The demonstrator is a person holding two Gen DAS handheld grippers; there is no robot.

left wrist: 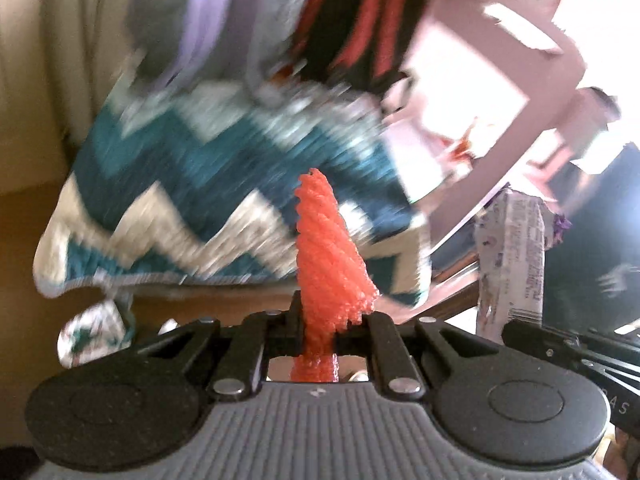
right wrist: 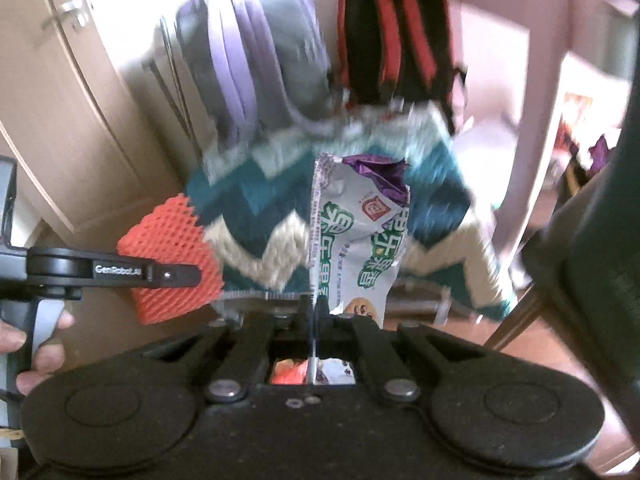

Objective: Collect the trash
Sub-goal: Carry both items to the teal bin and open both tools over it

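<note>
Meanwhile, the left claw [left wrist: 320,320] is pinching an orange foam fruit net [left wrist: 330,256], and the right claw [right wrist: 316,316] is clamping a torn white snack wrapper [right wrist: 356,236]; blurred zigzag blanket [right wrist: 256,216] ahead.

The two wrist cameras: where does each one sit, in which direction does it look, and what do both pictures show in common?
Left wrist: sits on the left gripper, looking forward along its fingers, which are shut on the orange foam net; beyond it, the zigzag blanket. The right gripper's edge shows at the right.
Right wrist: sits on the right gripper, shut on the snack wrapper; the left gripper and the person's hand show at the left.
Shared: net, wrapper, blanket, the purple bag and the red-black backpack.
</note>
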